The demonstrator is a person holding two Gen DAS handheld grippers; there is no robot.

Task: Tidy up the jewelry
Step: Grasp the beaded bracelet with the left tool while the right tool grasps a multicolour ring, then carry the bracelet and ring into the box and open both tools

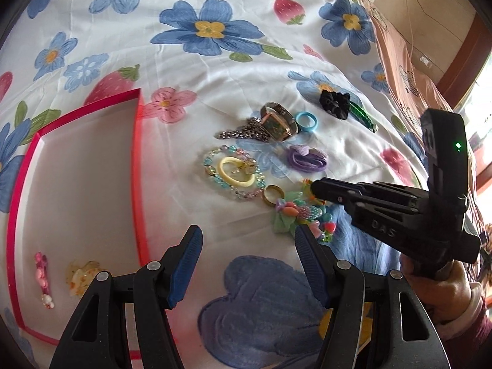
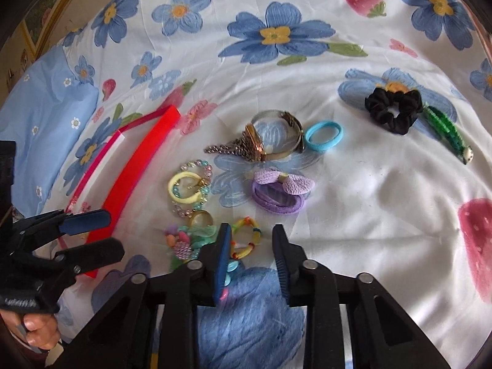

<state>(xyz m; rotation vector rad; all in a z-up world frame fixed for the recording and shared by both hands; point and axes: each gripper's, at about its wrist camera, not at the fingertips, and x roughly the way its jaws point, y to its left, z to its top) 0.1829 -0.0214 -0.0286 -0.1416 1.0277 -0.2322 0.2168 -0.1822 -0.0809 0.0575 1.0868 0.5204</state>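
Observation:
A red-rimmed box (image 1: 135,141) lies on the floral sheet, also in the right wrist view (image 2: 135,172). It holds a pink clip (image 1: 43,276) and a yellow clip (image 1: 81,276). Jewelry lies to its right: a watch (image 1: 273,121), beaded bracelet with a yellow ring (image 1: 235,172), gold ring (image 1: 272,195), colourful bead cluster (image 1: 295,215), purple hair tie (image 2: 276,190). My left gripper (image 1: 249,264) is open and empty near the box. My right gripper (image 2: 252,246) is open, its fingertips beside a multicoloured bead ring (image 2: 246,238).
A blue hair tie (image 2: 323,135), a black scrunchie (image 2: 393,109) and a green clip (image 2: 446,132) lie further right. A blue pillow (image 2: 46,123) is at the left. A cardboard-coloured wall (image 1: 415,46) stands past the bed edge.

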